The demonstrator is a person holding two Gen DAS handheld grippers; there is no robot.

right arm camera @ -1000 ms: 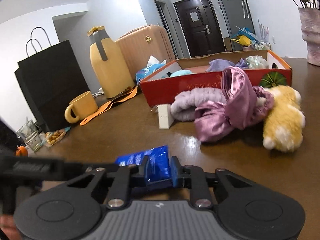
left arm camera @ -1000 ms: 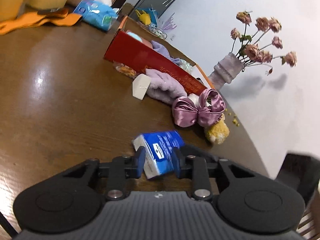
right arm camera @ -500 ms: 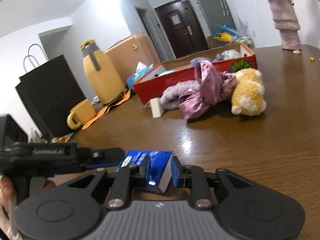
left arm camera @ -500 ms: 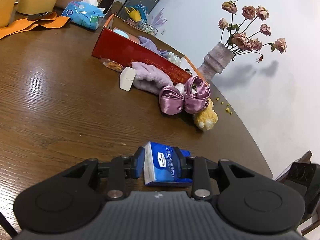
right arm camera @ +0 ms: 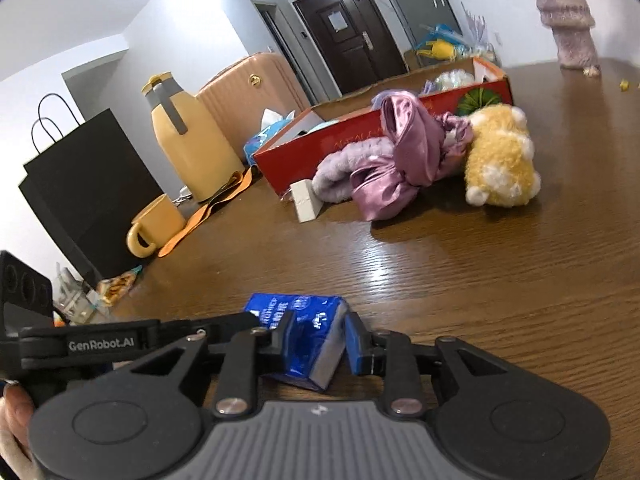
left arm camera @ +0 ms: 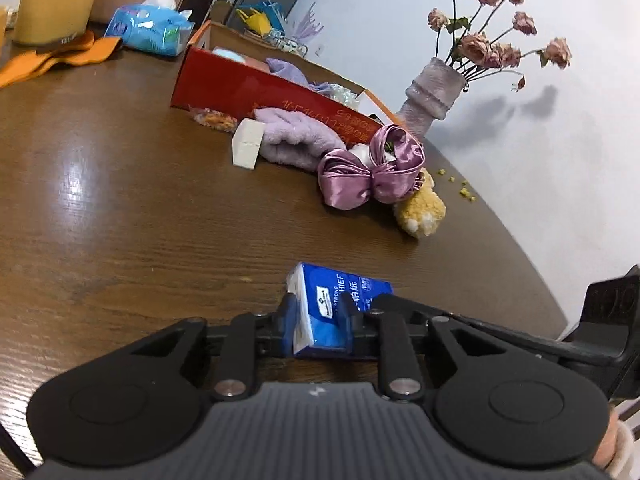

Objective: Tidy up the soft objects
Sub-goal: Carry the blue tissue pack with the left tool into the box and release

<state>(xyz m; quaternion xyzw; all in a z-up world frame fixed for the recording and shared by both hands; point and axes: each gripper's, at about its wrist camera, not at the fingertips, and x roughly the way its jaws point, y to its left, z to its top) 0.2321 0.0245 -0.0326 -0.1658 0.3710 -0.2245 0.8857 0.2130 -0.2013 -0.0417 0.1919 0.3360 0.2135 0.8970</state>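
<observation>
My left gripper (left arm camera: 318, 322) is shut on a blue tissue pack (left arm camera: 338, 308), low over the brown table (left arm camera: 120, 208). In the right wrist view the same pack (right arm camera: 300, 340) lies between the fingers of my right gripper (right arm camera: 320, 340), whose right pad stands slightly off it, so the jaws are open. Beyond lie a purple satin bow (left arm camera: 372, 172), a lilac fluffy cloth (left arm camera: 296, 140) and a yellow plush toy (left arm camera: 420, 212) beside a red cardboard box (left arm camera: 260, 96) holding several soft items. The bow (right arm camera: 404, 160), plush (right arm camera: 500, 160) and box (right arm camera: 360, 140) also show in the right wrist view.
A white block (left arm camera: 248, 144) lies by the lilac cloth. A vase of dried roses (left arm camera: 432, 88) stands behind the box. A blue tissue bag (left arm camera: 148, 30), orange strap (left arm camera: 52, 56), yellow jug (right arm camera: 188, 140), yellow mug (right arm camera: 156, 224) and black paper bag (right arm camera: 80, 184) stand at the far left.
Both grippers drew back from the box with the pack, which turned between them. The right gripper's jaws have loosened off the pack; the left stays clamped.
</observation>
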